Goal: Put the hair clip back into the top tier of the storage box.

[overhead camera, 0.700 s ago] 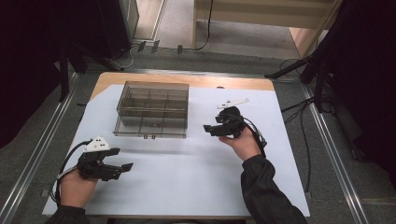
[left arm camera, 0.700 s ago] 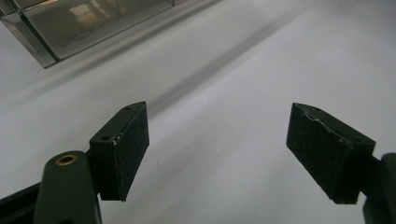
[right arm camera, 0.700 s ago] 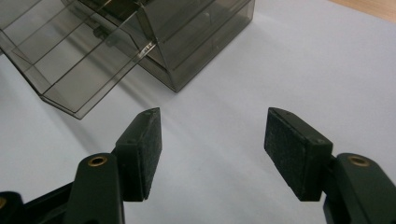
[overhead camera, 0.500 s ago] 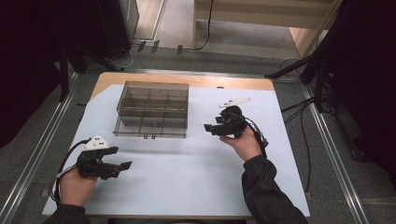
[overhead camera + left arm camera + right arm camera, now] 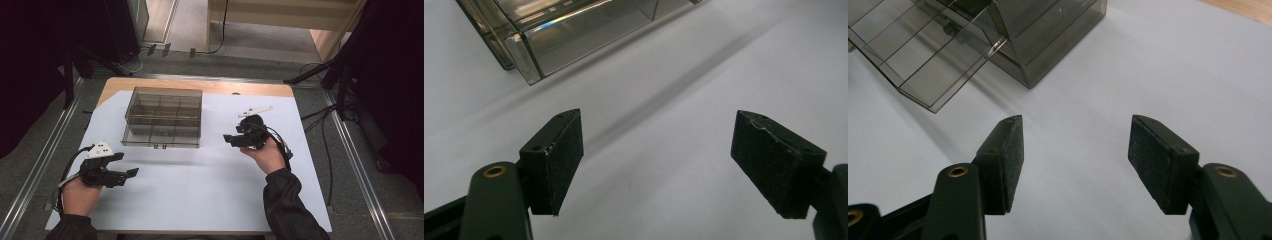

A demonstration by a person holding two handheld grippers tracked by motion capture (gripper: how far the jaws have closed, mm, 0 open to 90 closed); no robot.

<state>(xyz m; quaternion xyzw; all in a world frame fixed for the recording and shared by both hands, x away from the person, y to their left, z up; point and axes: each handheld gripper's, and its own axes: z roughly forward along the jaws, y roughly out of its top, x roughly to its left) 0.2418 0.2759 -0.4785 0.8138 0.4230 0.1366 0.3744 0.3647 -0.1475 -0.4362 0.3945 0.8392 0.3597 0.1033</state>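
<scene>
Clear, rigid compartment box on white worktop: probably light, slippery; grip a side wall. Both hand-held grippers, left and right, gape empty.

right tongs edged slightly nearer the organiser box (jaws apart, empty)

A white sheet covers most of the desk, whose bare wooden top shows as a strip along the far edge. Metal rails run along the floor on both sides of the desk. Black cables trail over the grey floor on the right. Beyond the far edge stands a dark cabinet on the left and a pale wooden piece of furniture on the right, with a cable hanging between them.
</scene>
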